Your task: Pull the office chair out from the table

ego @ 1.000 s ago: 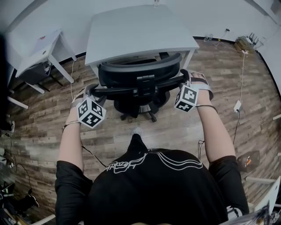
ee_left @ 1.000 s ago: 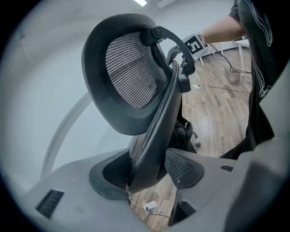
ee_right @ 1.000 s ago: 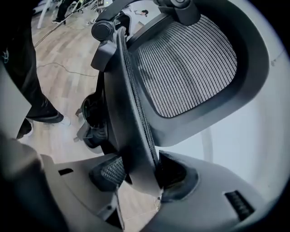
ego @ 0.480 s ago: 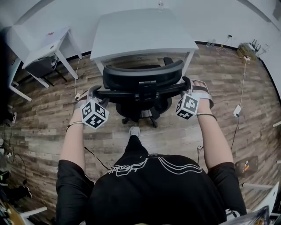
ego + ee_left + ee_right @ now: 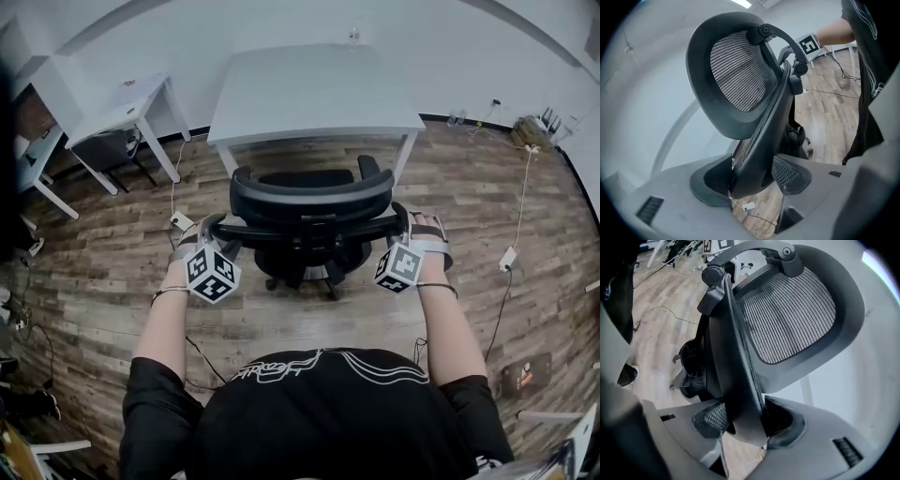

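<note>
The black mesh-back office chair stands on the wood floor just in front of the white table, with its seat out from under the tabletop. My left gripper is shut on the left edge of the chair's backrest. In the left gripper view the frame sits pinched between the pads. My right gripper is shut on the backrest's right edge. That edge fills the gap between the right gripper's pads.
A small white side table stands at the left by the wall. Cables and a power adapter lie on the floor at the right. The person's body is close behind the chair.
The chair has rolled back from the table toward the person, and more of its seat shows. Both grippers moved back with it and kept their hold on the backrest.
</note>
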Tool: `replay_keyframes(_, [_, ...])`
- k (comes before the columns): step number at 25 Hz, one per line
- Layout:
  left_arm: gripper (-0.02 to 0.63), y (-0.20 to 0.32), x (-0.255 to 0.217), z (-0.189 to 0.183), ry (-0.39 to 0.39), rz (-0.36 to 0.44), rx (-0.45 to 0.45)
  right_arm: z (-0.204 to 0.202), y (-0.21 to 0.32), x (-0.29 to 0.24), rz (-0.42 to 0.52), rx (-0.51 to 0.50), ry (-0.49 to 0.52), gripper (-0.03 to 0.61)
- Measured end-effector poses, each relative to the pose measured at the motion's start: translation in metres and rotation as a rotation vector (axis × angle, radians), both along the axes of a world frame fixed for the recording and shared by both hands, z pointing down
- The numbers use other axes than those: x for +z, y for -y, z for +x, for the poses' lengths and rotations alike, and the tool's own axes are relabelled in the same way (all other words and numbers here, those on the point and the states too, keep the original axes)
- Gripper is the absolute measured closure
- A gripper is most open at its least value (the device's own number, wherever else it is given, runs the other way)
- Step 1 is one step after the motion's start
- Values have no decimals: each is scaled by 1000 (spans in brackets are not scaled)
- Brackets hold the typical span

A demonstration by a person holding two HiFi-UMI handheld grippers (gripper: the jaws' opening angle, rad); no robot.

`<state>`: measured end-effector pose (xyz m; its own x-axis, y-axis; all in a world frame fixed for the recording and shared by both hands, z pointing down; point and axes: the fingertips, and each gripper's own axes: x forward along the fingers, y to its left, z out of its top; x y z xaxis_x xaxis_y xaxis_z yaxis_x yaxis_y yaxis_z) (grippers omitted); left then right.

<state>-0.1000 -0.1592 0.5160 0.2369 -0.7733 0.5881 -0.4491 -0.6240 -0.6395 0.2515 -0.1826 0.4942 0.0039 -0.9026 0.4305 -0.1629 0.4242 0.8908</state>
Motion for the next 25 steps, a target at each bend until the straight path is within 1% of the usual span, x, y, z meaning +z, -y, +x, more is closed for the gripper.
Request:
replay_keyframes(7, [371, -29, 0, 6, -12, 41, 4, 6, -34, 4, -11, 36, -3, 351])
replay_keyframes(11, [370, -50, 1, 7, -17, 65, 14, 7, -56, 5, -12, 46, 15, 351])
replay_keyframes(14, [368, -61, 0, 6, -4, 82, 26, 7, -68, 5, -15, 60, 17, 351])
replay_keyframes(17, [368, -72, 0, 5, 10, 84, 41, 6, -81, 3, 2, 65, 27, 351])
replay_keyframes(19, [365, -81, -1, 5, 1, 108, 47, 6, -92, 2, 12, 69, 37, 348])
replay_keyframes(21, [327, -94, -1, 4, -1, 137, 62, 5, -103, 2, 9, 78, 48, 344])
replay_keyframes(22, [317, -102, 0, 2, -3, 145, 66, 4, -109, 3, 7, 82, 61, 341])
replay_keyframes(25, [313, -124, -7, -1, -56, 126, 57, 7, -127, 0, 12, 113, 122, 304])
